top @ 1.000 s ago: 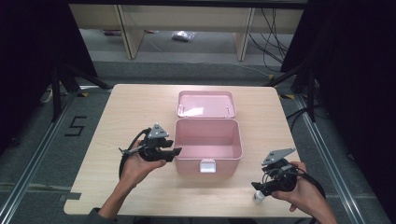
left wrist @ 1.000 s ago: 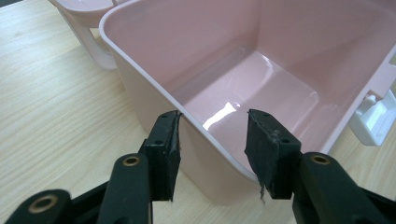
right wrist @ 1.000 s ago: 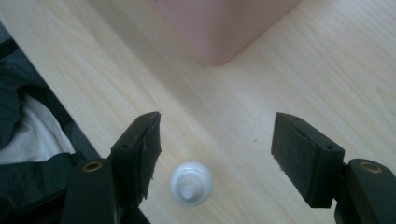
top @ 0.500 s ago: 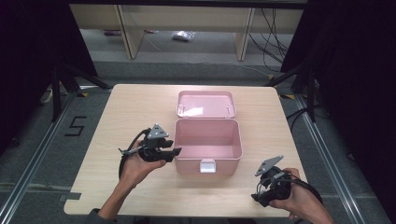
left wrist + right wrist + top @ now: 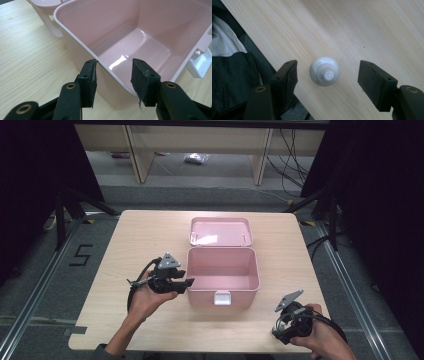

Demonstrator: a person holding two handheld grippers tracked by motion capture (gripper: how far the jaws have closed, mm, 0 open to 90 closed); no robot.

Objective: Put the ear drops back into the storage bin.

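Pink plastic box point(image 5: 223, 275) serves as our landmark: it stands open near the middle of the wooden table point(image 5: 140, 240), its lid point(image 5: 220, 231) laid back flat behind it and its white latch point(image 5: 222, 297) on the front wall facing the person.

We find the left gripper point(image 5: 186, 283) at the box's left front corner, held roughly level, with the left hand point(image 5: 147, 295) wrapped under its body and the forearm coming in from the near edge of the table. In the left gripper view point(image 5: 113, 72) its jaws straddle the box's wall near that corner, one pad outside and one over the interior. The outer pad sits right at the rim; the inner pad stands clear of the wall, so we record the jaws as part open, not clamped.

We find the right gripper point(image 5: 282, 322) well to the right of the box and nearer the person, close to the table's front edge, pointing steeply down, the right hand point(image 5: 320, 337) gripping it from behind. In the right gripper view point(image 5: 327, 75) a small white domed cap point(image 5: 324, 71) stands on the table just inside that edge, between the jaws. Both pads stand apart from it with bare wood on each side; the jaws have just narrowed a little, yet remain wide and hold nothing.
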